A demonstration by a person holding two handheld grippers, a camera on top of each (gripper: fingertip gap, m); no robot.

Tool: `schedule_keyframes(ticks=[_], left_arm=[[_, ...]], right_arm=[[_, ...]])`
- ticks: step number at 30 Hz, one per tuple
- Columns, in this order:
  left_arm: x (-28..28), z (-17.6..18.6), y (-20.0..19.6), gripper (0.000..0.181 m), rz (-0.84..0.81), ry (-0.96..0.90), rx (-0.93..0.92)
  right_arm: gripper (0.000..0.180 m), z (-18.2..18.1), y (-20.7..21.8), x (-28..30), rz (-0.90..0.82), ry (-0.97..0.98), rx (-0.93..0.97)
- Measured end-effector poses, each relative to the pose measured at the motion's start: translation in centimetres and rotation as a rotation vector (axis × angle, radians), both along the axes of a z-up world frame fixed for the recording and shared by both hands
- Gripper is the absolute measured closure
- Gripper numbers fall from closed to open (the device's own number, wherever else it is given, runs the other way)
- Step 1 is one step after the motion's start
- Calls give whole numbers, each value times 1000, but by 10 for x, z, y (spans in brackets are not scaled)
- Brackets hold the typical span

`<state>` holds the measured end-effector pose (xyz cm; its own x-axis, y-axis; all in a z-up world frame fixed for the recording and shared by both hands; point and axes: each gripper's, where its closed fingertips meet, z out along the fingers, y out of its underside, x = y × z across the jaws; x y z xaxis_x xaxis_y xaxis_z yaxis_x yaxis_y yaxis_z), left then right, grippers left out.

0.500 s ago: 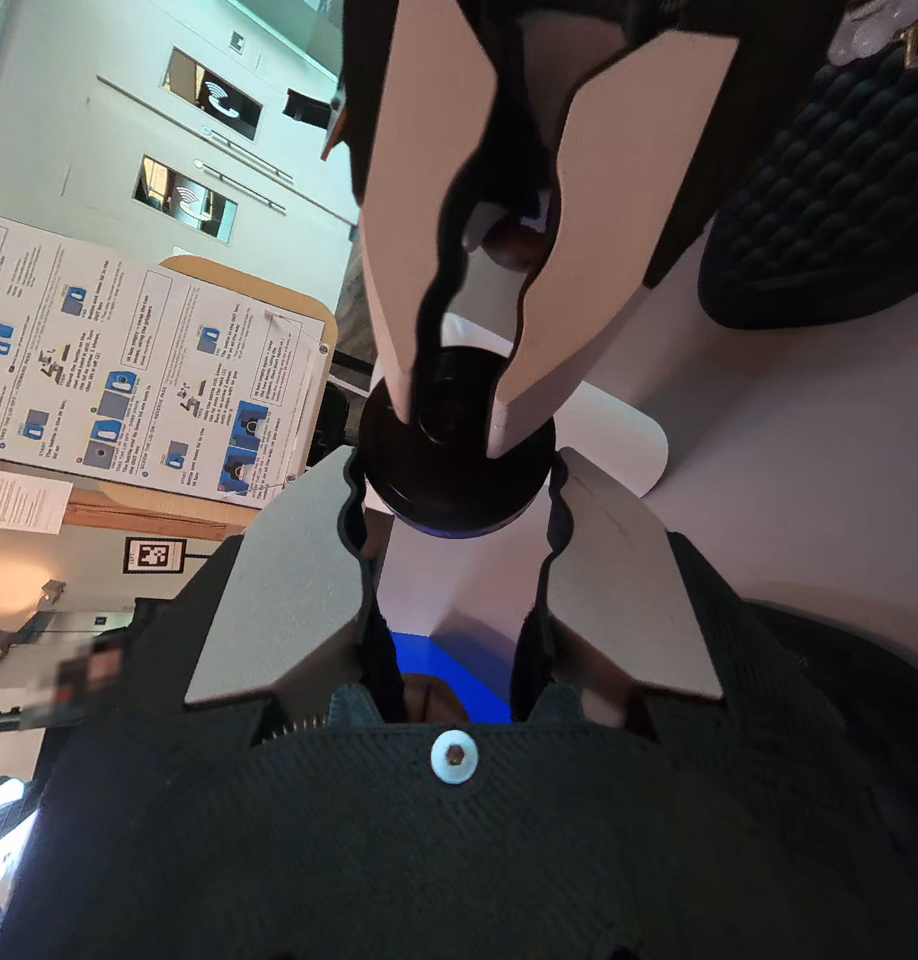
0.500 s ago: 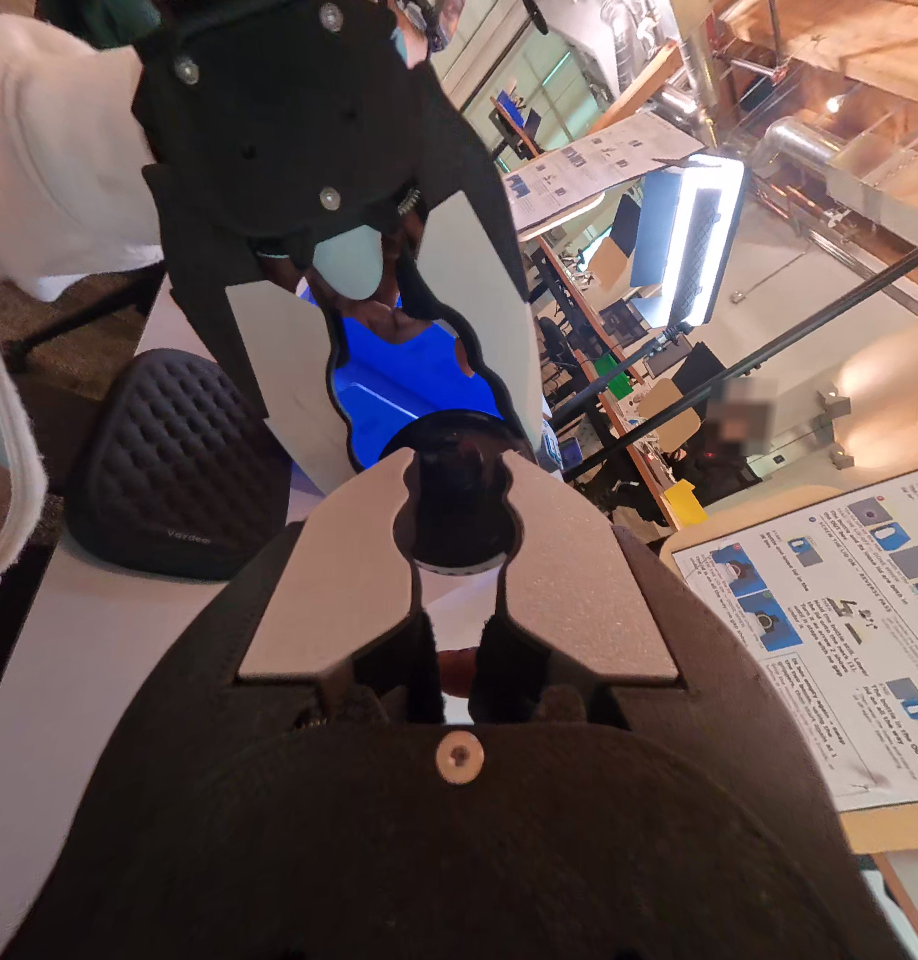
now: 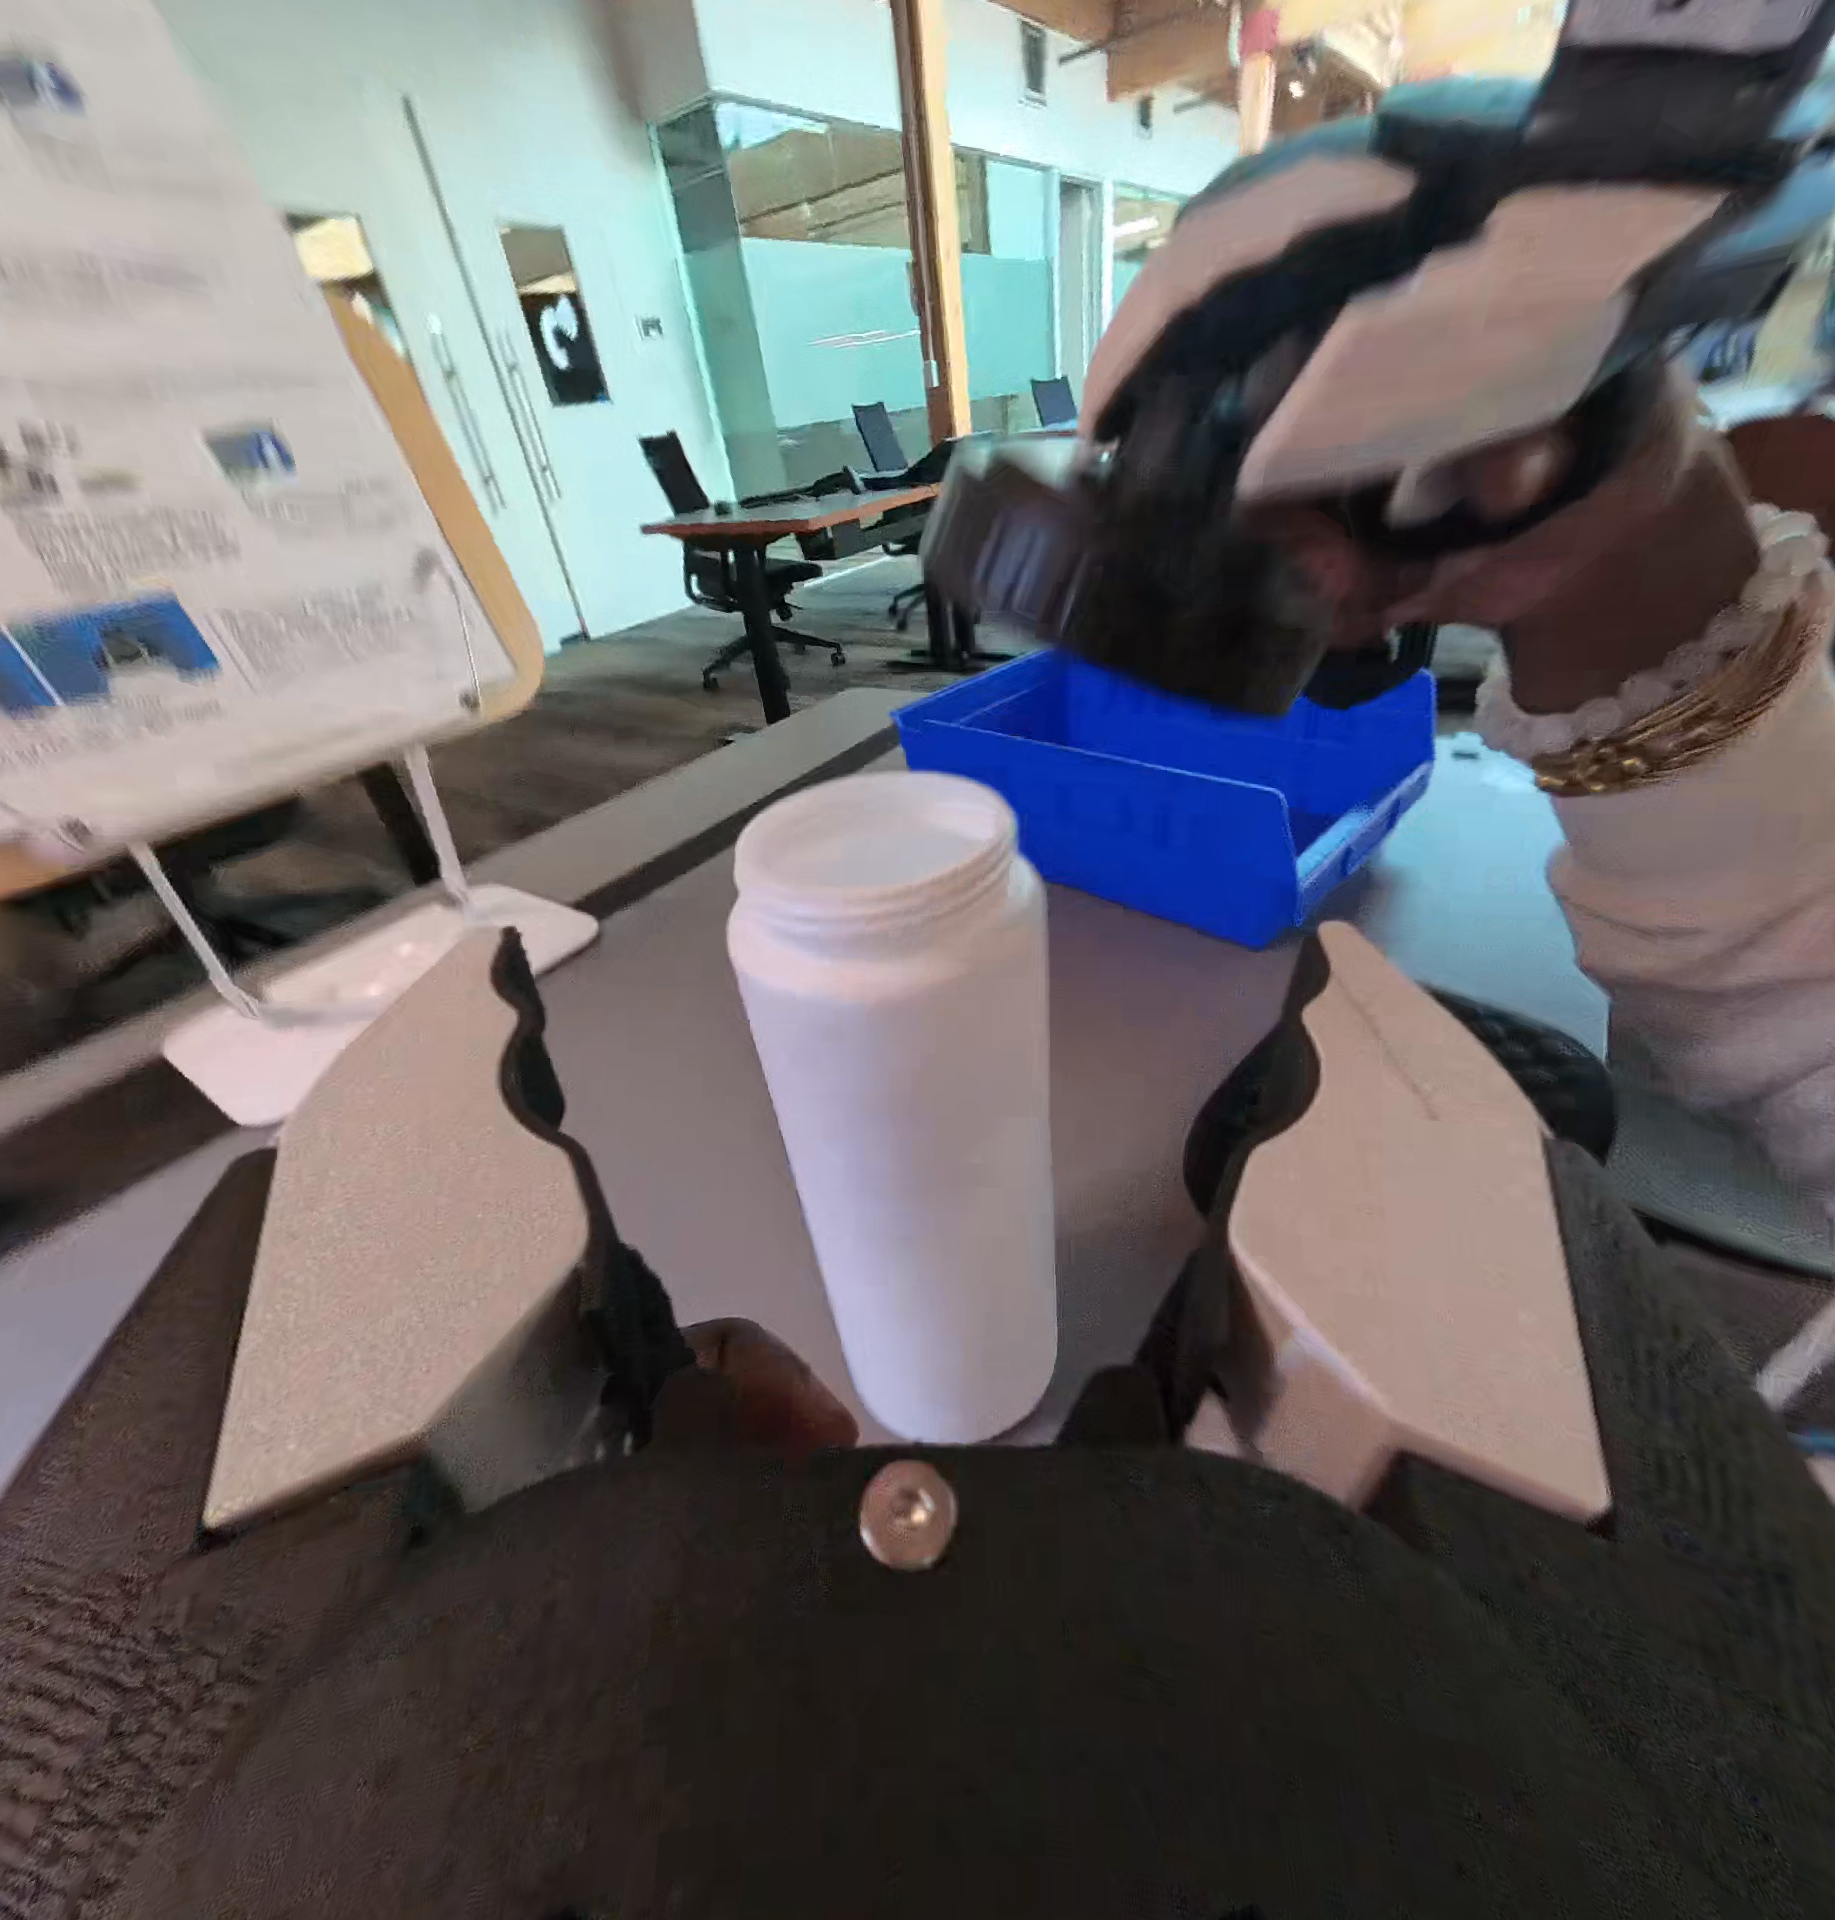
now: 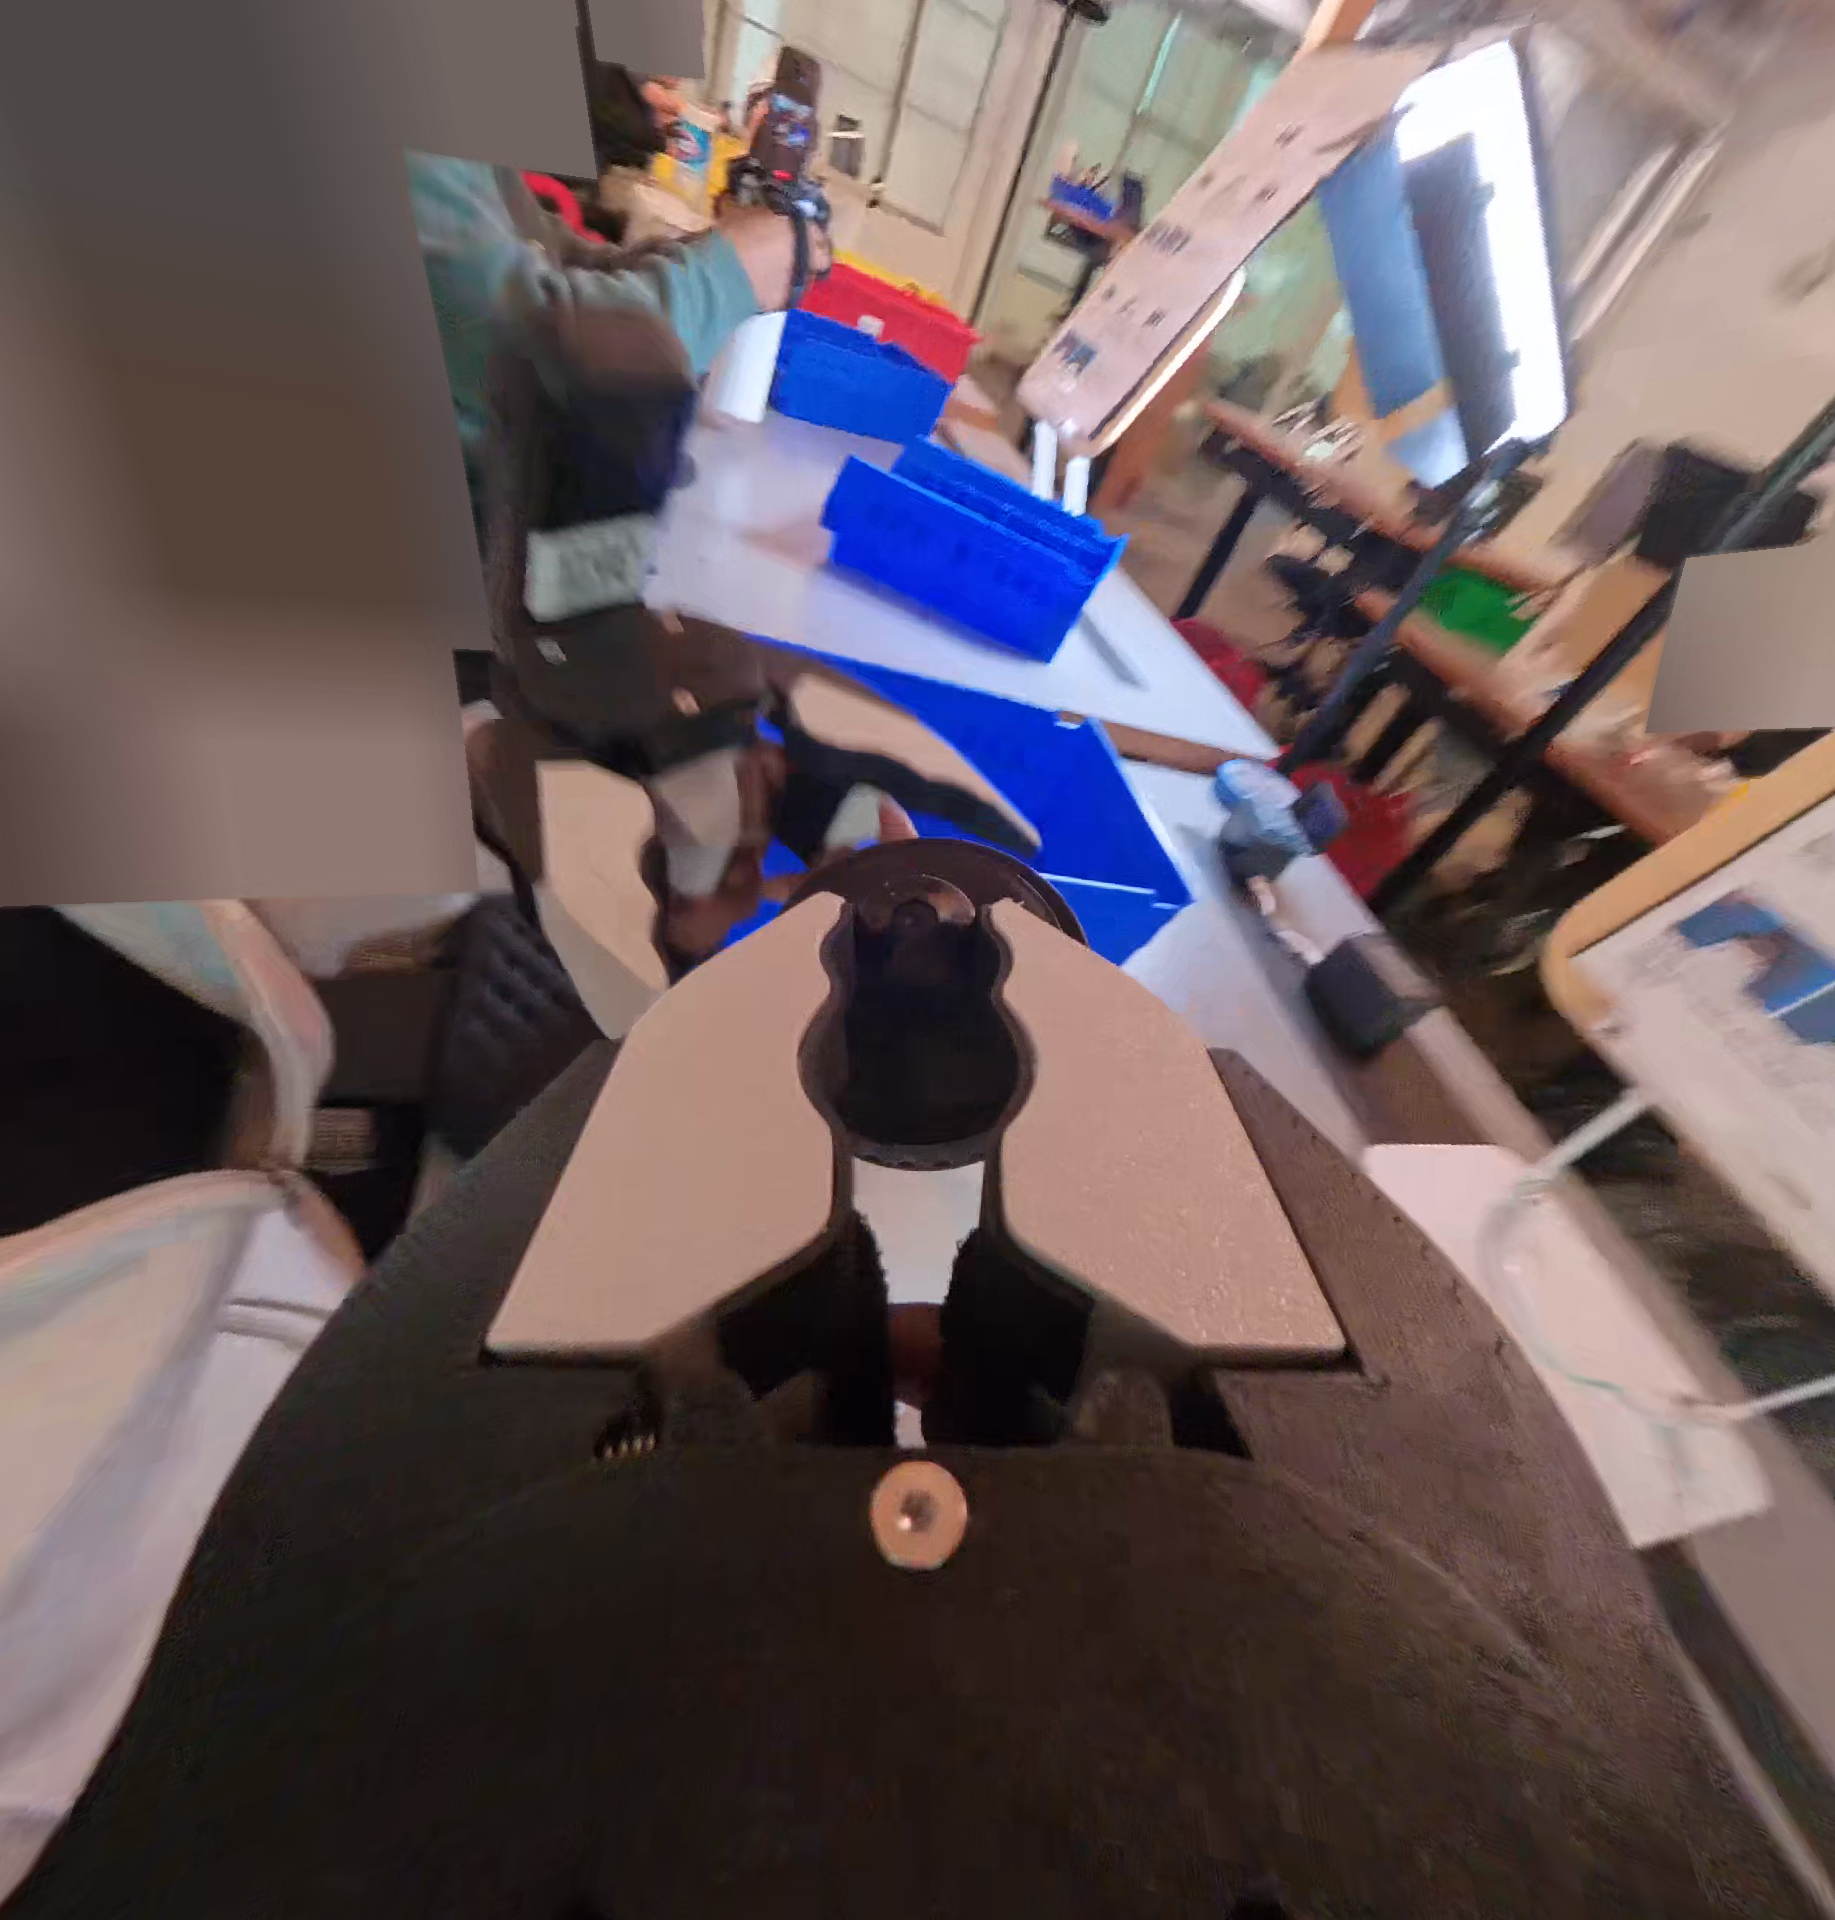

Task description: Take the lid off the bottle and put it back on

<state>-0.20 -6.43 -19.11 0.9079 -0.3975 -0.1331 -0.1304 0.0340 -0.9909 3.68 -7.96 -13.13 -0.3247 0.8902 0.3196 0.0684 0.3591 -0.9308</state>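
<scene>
Item: white bottle (image 3: 897, 1101), uncapped, threaded mouth open, upright on the grey table (image 3: 643, 997). It stands between the fingers of the left gripper (image 3: 908, 997), whose jaws are spread wide with clear room on both sides; neither finger touches it. Its base is cut off behind the gripper body.

Item: black lid (image 3: 1131, 561), motion-blurred, clamped in the right gripper (image 3: 1193, 416), above and to the right of the bottle mouth, well apart from it. In the right wrist view the lid (image 4: 918, 1023) fills the notch between the nearly closed jaws; its far rim is partly hidden.

Item: blue bin (image 3: 1173, 790), behind the bottle, beneath the lid.

Item: instruction sheet on a stand (image 3: 165, 499), left of the left gripper; print blurred, unreadable.
</scene>
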Motion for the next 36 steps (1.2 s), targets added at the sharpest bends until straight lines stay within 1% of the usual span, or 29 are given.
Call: schedule_keyframes(ticks=[2, 5, 6, 8, 11, 16, 20, 29, 31, 34, 36], left_arm=[[-3, -19, 21, 49, 28, -64, -20], [4, -49, 47, 51, 38, -47, -81], [8, -59, 53, 58, 26, -37, -108], [17, -78, 59, 93, -26, -31, -152], [15, -81, 59, 94, -22, -65, -167], [17, -82, 57, 94, -35, -60, -166], [17, -82, 57, 94, -38, -62, -166], [15, -82, 57, 94, -32, -71, -165], [16, -82, 57, 94, -32, -69, -162], [15, -81, 58, 94, -32, -75, -160], [15, -82, 58, 94, -38, -75, -159]], right_arm=[[158, 7, 15, -9, 13, -64, -66], [158, -1, 30, -25, 35, -217, -113], [158, -4, 32, -29, 41, -260, -127], [158, -12, 35, -36, 48, -338, -130], [157, -19, 36, -40, 45, -392, -102], [157, -23, 38, -42, 39, -400, -118], [158, -45, 40, -43, 26, -471, -113], [157, -48, 40, -46, -37, -439, -66], [157, -47, 40, -45, -13, -418, -102], [157, -45, 41, -46, 72, -403, -224], [158, -45, 40, -46, 97, -400, -202]])
